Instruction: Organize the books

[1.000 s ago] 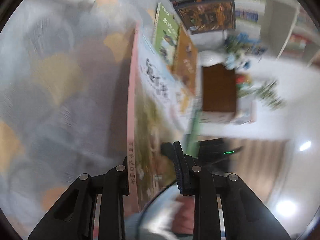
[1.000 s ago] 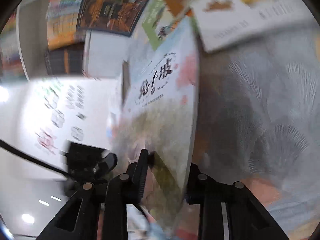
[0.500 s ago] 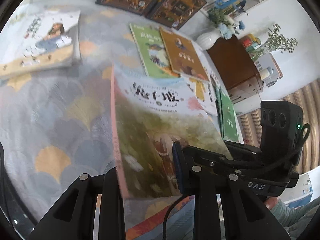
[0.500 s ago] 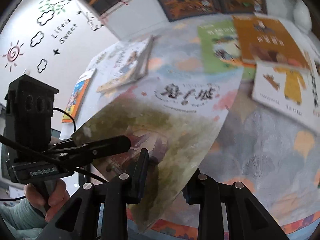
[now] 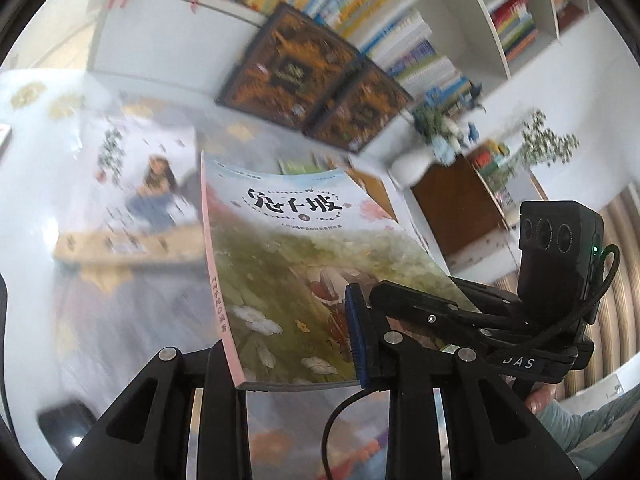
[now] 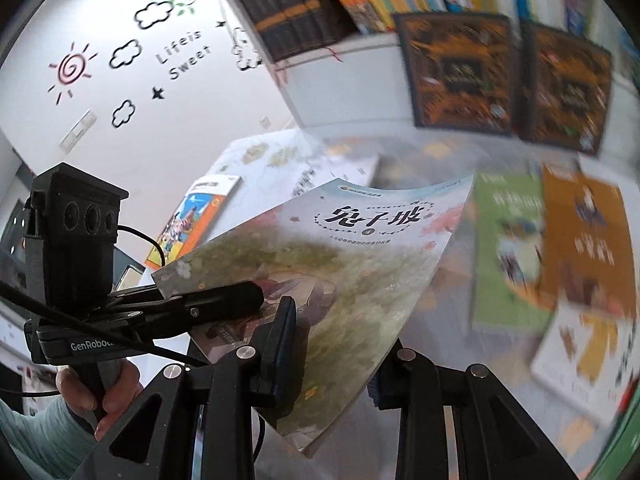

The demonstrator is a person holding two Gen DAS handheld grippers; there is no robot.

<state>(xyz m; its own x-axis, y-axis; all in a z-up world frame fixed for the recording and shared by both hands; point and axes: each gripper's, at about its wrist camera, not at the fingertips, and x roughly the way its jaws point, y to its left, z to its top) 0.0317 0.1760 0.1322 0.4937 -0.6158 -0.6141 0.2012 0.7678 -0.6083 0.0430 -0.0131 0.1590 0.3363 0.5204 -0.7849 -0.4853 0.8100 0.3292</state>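
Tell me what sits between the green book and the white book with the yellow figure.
In the right wrist view, the orange-brown book lies between the green book and the white book with the yellow figure, overlapping that white book's upper edge.

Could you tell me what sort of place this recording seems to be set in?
Probably a children's reading room or a home study corner. White shelves are packed with colourful books, picture books lie spread on a patterned cloth, and a wall decal reads "Life is Sweet" beside a drawn sun and clouds.
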